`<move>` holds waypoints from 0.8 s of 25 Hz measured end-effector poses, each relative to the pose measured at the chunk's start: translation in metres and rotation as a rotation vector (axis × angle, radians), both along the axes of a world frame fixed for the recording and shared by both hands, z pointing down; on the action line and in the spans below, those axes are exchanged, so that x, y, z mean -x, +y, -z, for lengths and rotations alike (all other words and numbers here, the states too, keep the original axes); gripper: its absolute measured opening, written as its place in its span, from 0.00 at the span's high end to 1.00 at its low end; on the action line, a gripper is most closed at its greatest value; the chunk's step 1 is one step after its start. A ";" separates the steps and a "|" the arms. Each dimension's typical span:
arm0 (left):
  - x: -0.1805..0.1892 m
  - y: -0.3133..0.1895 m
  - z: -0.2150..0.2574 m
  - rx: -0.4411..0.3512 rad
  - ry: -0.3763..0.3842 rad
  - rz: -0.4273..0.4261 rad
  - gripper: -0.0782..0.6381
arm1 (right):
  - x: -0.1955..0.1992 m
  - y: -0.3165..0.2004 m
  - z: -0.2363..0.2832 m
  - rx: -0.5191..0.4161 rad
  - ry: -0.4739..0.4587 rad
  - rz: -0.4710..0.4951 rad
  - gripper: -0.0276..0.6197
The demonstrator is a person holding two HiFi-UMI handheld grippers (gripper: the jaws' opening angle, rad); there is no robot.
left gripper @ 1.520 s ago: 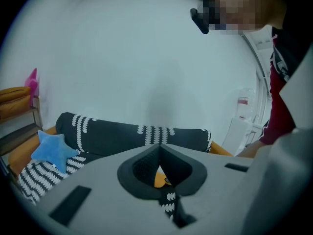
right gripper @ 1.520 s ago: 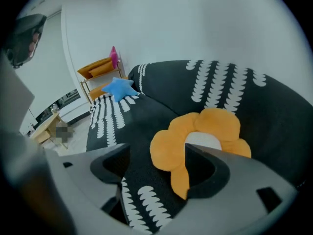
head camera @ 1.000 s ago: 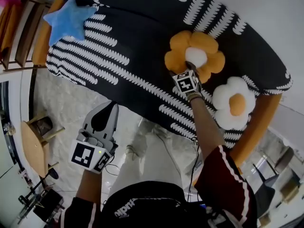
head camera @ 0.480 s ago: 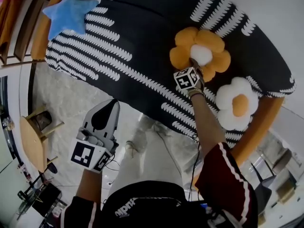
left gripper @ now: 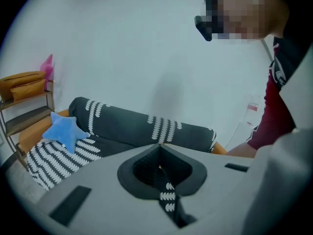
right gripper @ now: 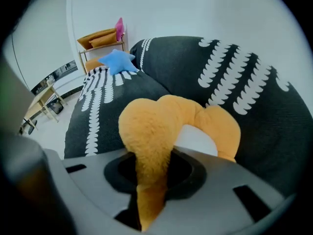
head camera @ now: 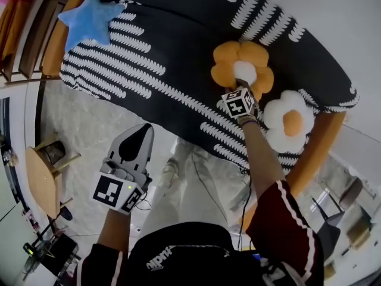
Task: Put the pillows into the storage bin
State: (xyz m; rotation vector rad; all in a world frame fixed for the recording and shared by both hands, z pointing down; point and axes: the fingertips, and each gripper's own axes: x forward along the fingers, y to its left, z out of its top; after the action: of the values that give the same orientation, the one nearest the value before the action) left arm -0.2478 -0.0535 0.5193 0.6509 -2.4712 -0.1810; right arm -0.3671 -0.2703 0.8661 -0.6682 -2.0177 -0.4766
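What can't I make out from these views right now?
Bin: in no view.
Right gripper tips: head view, hidden by its marker cube.
Orange pillow petal's end: right gripper view, buried between the shut jaws.
White pillow: head view, left edge partly behind the forearm.

Only upside-down white lettering on the person's black top (head camera: 162,258) shows, too blurred to read surely.
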 end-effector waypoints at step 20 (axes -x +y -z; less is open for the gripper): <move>-0.100 0.100 0.147 -0.031 -0.254 -0.016 0.89 | -0.116 0.018 0.252 0.034 -0.168 -0.200 0.82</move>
State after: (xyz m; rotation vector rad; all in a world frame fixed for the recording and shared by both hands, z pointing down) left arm -0.1475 0.0460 0.3723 0.7465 -2.7099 -0.1383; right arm -0.2515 -0.2525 0.6137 -0.4521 -2.2280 -0.3911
